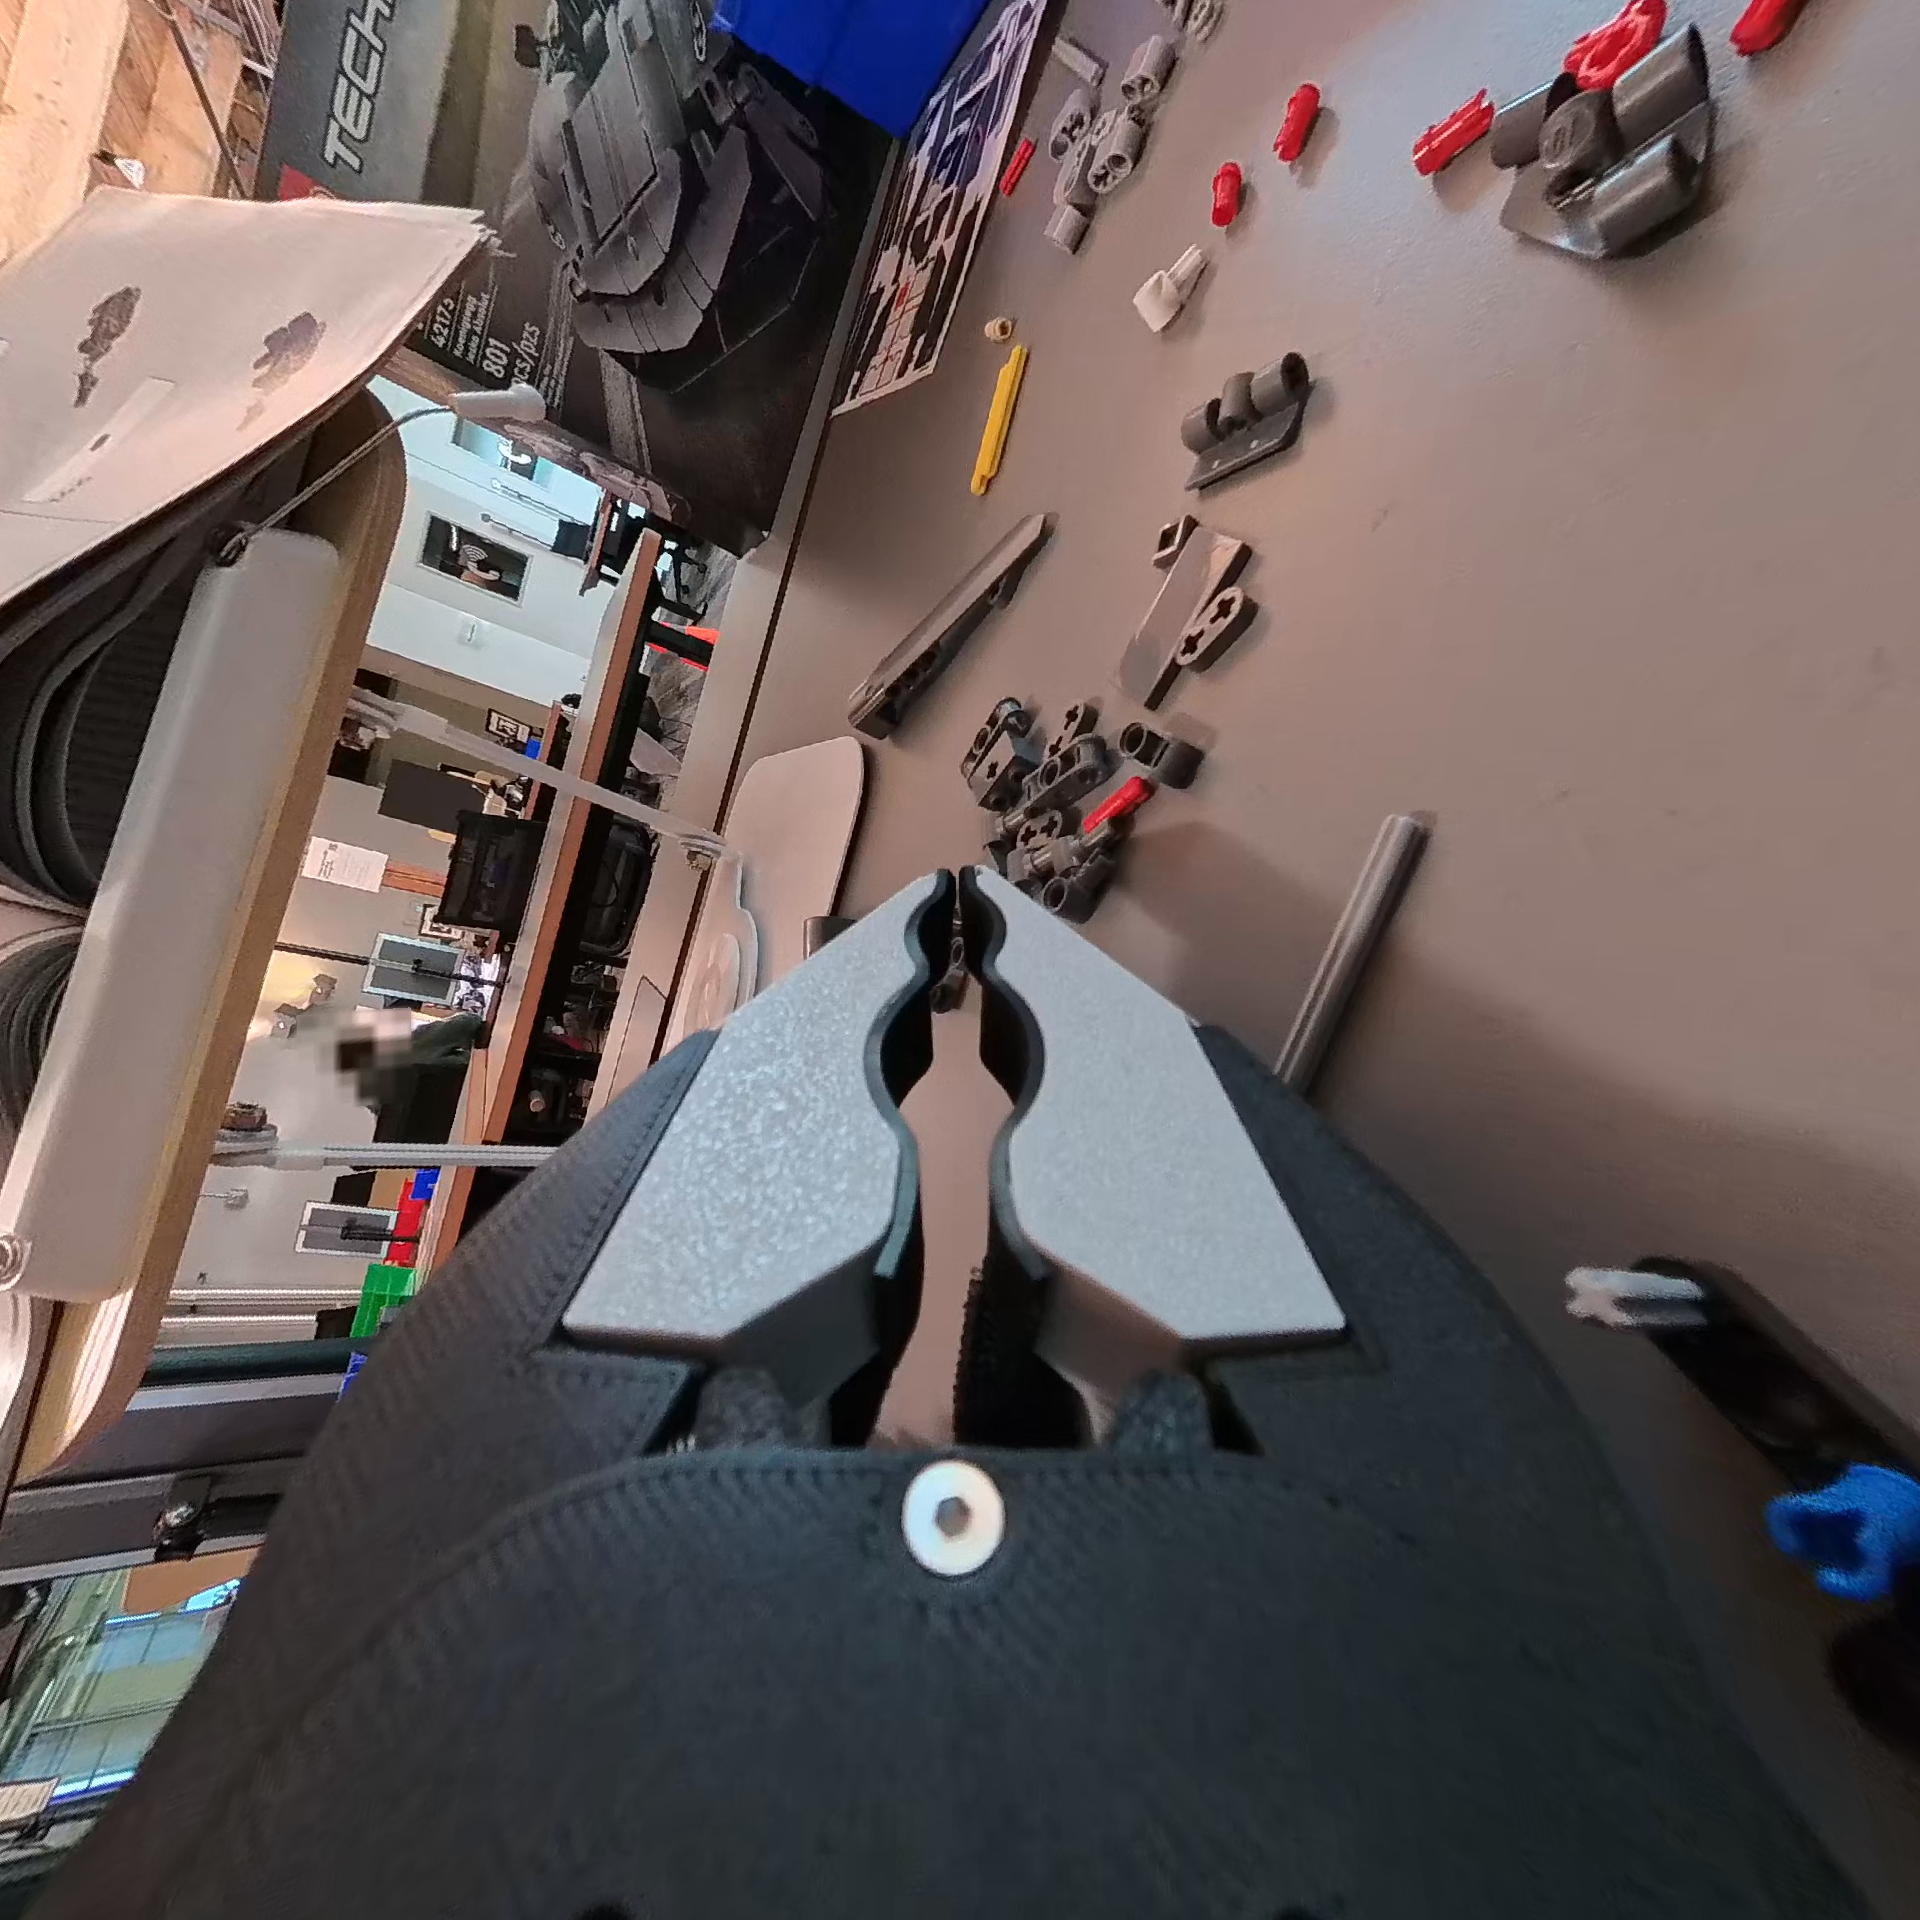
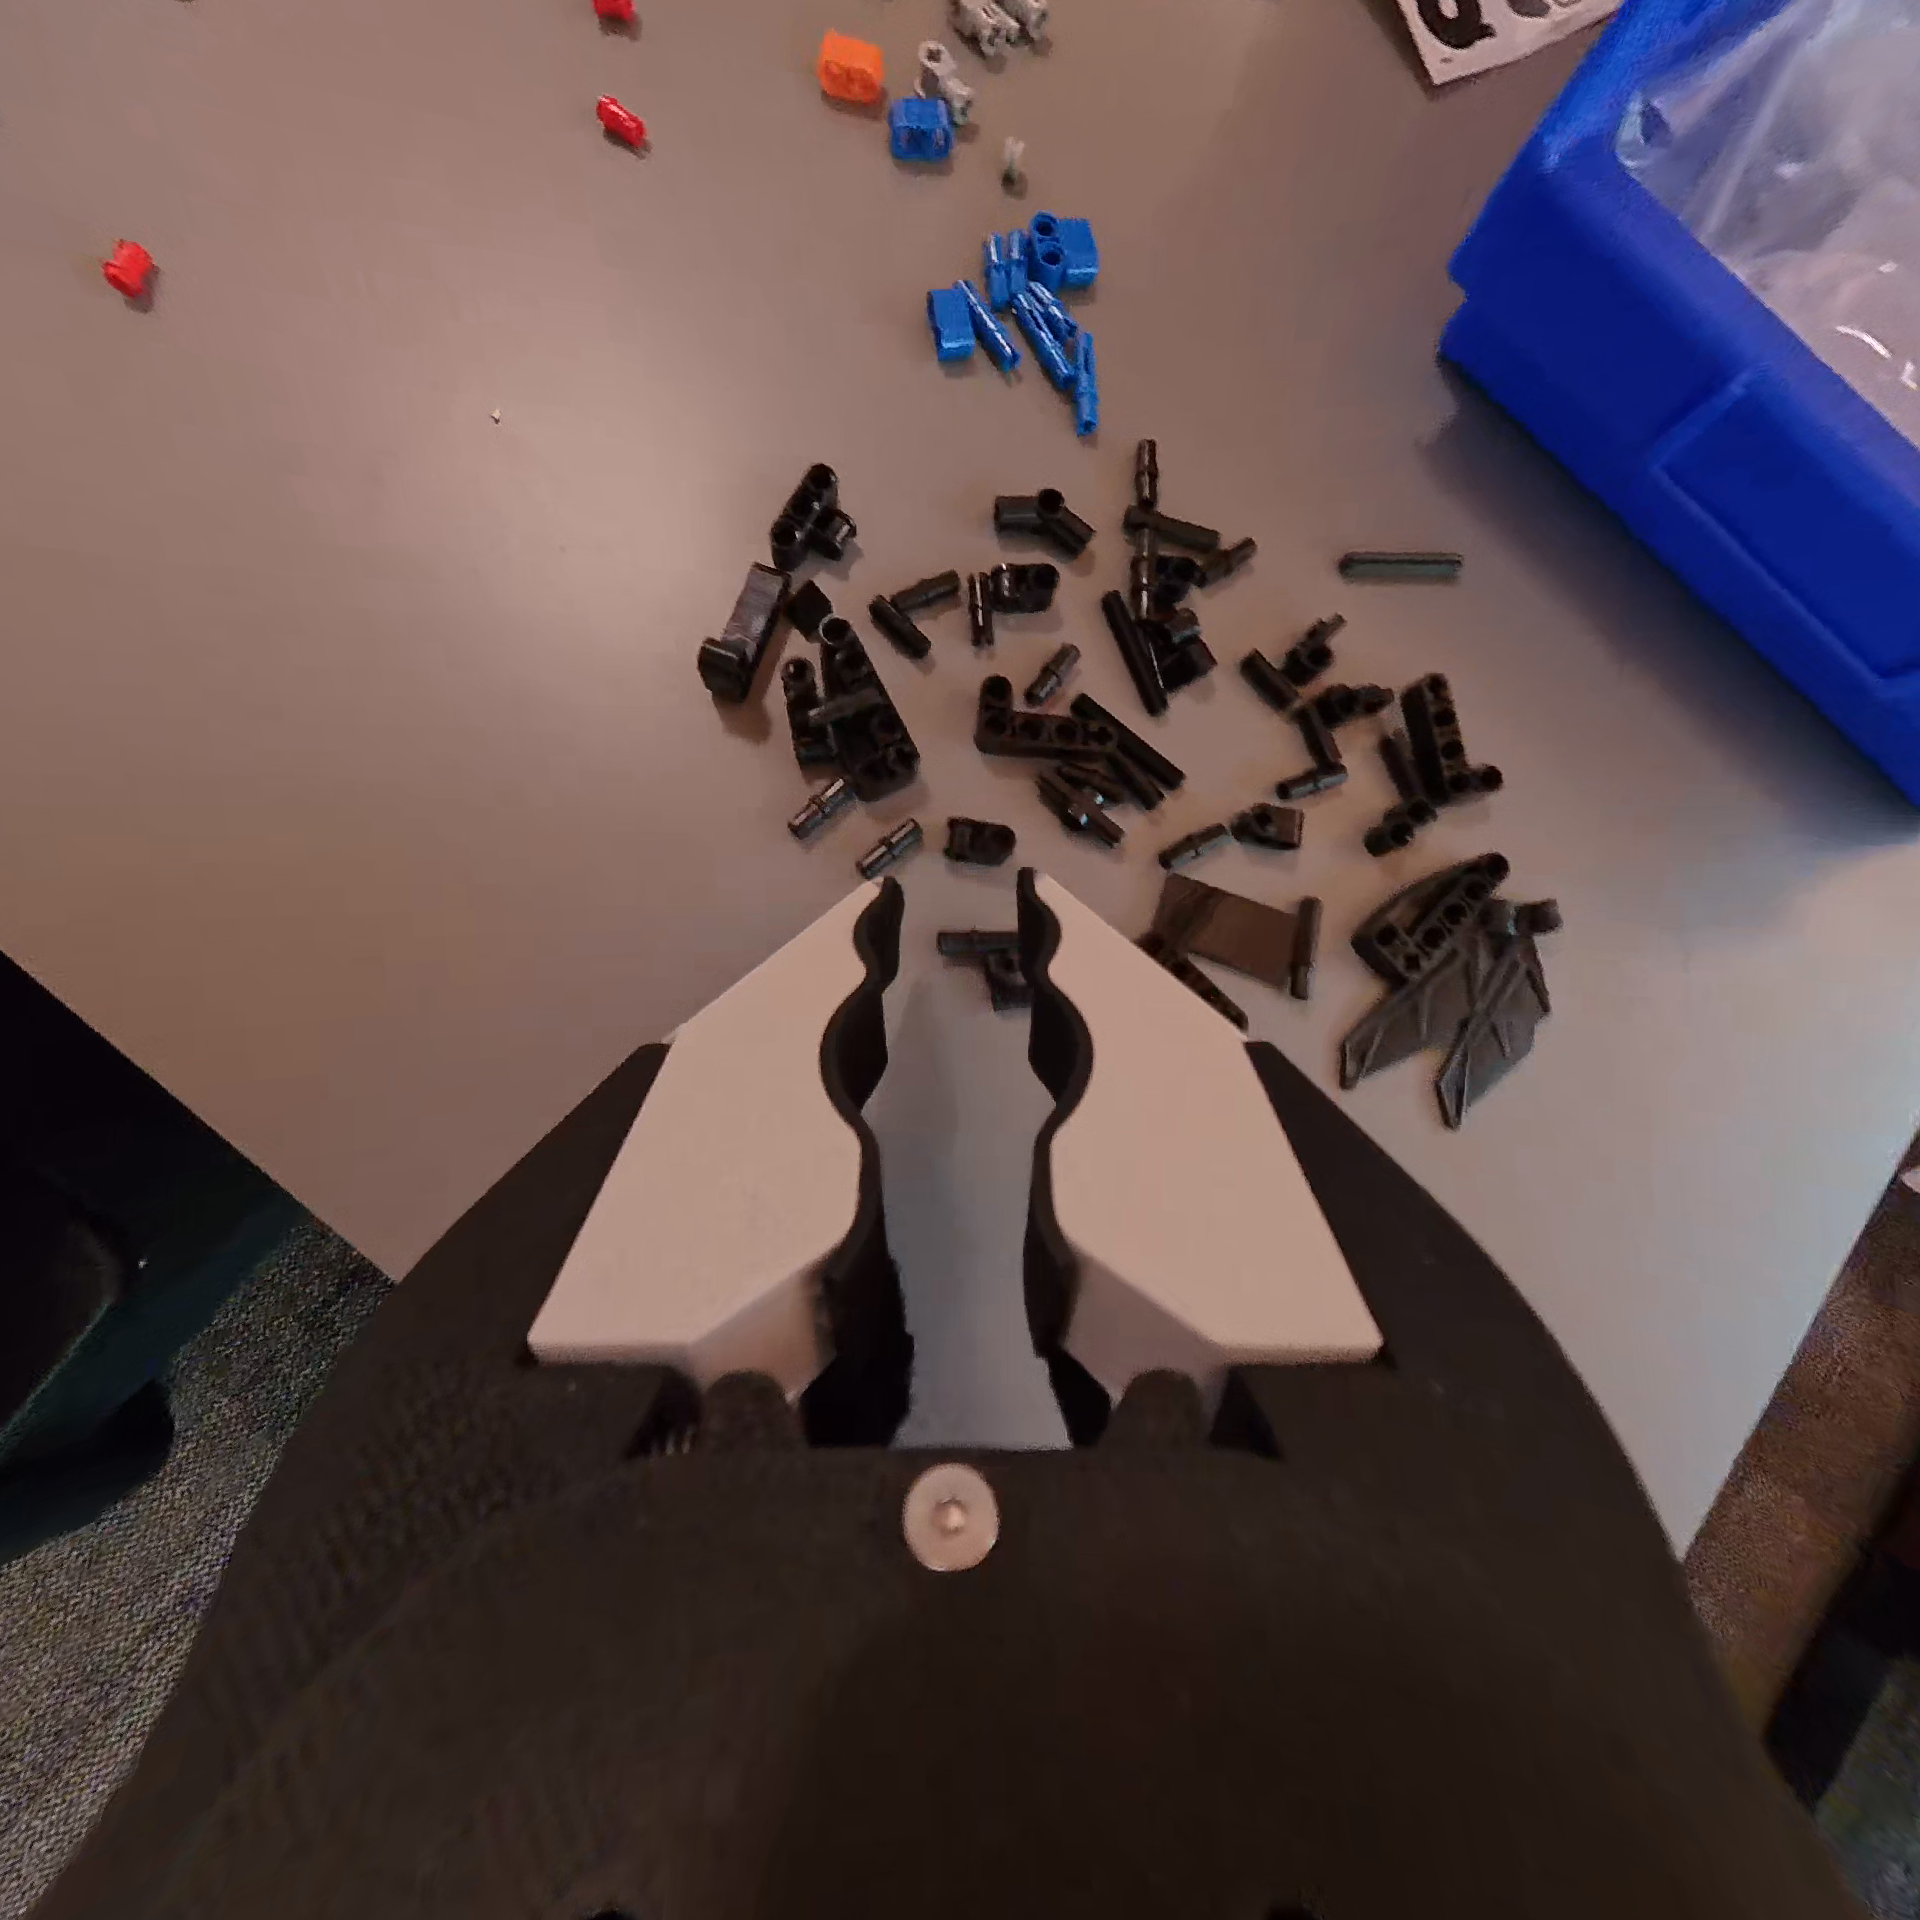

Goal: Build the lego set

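Open-plan workshop or office: desks, stacked bins, table strewn with building-kit parts.

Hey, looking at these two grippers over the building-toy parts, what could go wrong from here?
1. The right gripper has its jaws apart over crowded black pieces; closing might catch two, or flick the small pin.
2. The left gripper, jaws together, hangs beside the dark grey cluster and might scatter it.

Printed writing shows in three places: white lettering and numerals on the dark cardboard box with a grey model car pictured on it at the table's far edge, bold black characters on the white sticker sheet beside it, and small illegible print on a white paper notice in the room beyond.
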A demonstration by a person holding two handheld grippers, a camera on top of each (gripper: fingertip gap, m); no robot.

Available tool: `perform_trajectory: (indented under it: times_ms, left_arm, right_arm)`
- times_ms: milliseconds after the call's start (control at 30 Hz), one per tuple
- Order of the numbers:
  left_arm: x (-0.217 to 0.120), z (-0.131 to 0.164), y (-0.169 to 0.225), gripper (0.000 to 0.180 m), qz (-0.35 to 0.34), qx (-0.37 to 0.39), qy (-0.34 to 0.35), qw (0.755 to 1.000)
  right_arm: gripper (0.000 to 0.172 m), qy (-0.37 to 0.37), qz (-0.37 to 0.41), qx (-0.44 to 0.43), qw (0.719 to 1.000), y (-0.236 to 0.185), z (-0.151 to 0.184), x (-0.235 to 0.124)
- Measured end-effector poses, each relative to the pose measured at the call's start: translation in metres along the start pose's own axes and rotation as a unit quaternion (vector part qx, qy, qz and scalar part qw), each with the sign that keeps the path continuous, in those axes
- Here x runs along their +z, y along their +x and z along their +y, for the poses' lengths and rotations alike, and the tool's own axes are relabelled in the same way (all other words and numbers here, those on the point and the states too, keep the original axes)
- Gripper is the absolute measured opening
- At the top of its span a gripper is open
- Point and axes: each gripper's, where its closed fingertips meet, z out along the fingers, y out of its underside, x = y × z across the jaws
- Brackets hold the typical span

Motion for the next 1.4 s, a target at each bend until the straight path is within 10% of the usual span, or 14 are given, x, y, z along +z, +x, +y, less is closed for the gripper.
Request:
perform_trajectory:
  times_ms: [1400]
  left_arm:
    - [0.002,0.002,0.002,0.000,-0.002,0.011,-0.007,1.000]
  right_arm:
    - [0.021,0.006,0.086,0.112,0.990,0.119,0.025,0.016]
